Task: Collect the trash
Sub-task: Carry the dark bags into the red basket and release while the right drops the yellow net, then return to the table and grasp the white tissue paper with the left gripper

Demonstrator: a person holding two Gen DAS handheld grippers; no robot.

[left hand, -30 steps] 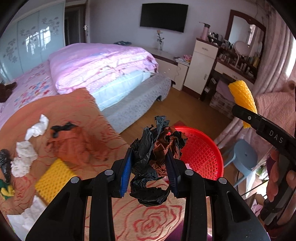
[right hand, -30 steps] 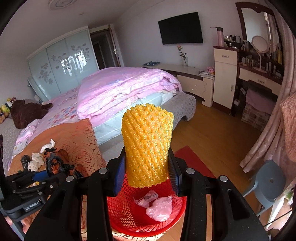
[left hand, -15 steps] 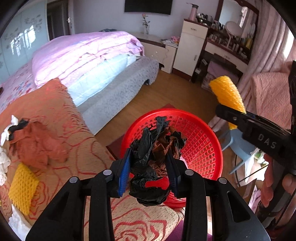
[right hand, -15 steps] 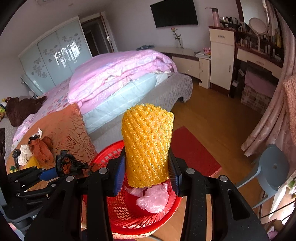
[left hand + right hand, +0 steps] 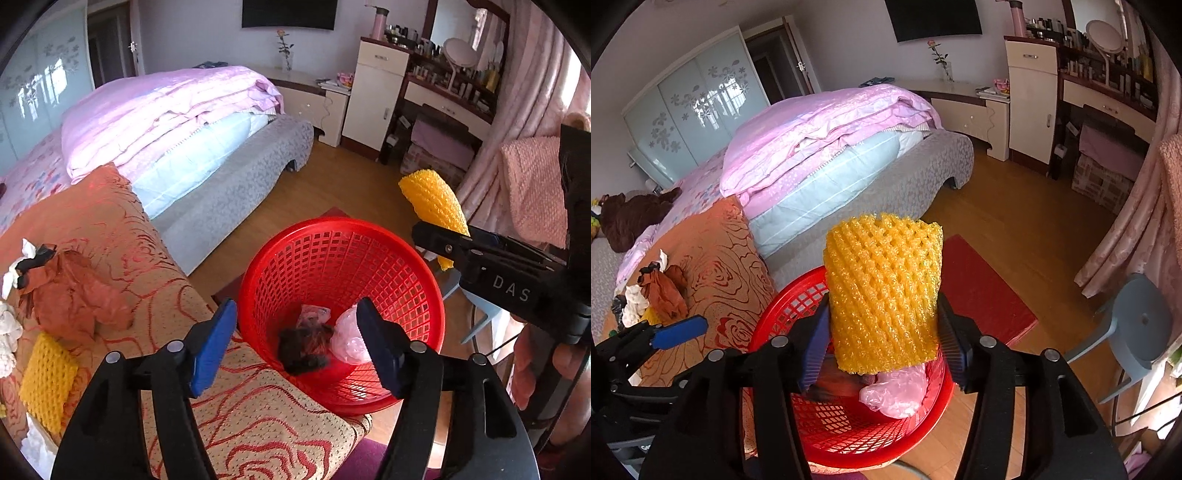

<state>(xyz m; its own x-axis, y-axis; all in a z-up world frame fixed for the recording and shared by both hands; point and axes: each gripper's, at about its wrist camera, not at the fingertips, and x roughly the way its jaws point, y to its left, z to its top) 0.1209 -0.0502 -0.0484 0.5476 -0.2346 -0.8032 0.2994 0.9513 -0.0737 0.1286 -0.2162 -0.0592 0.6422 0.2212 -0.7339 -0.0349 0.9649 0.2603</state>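
My left gripper (image 5: 294,314) hangs over the red mesh basket (image 5: 332,221), its jaws opening with nothing between them. A black-and-brown crumpled wad (image 5: 303,347) lies at the basket's bottom beside pink plastic bags (image 5: 349,336). My right gripper (image 5: 882,306) is above the basket's (image 5: 768,321) far side. Its jaws are opening, but the pads still touch the upright yellow foam net (image 5: 882,295) between them. From the left wrist view the same net (image 5: 432,199) shows at the right. More trash lies on the orange rose blanket (image 5: 258,424): a brown wad (image 5: 74,295), a second yellow net (image 5: 46,376), white tissues (image 5: 7,325).
The bed with pink quilts (image 5: 831,129) fills the middle. A red mat (image 5: 979,288) lies on the wood floor past the basket, and a grey-blue stool (image 5: 1141,325) stands at right by the curtain. A cluttered dresser (image 5: 1108,92) lines the far wall.
The left jaws spread apart and the black-and-brown wad dropped into the basket. Both grippers sank toward the basket. The right jaws widened, the yellow net swelling between them.
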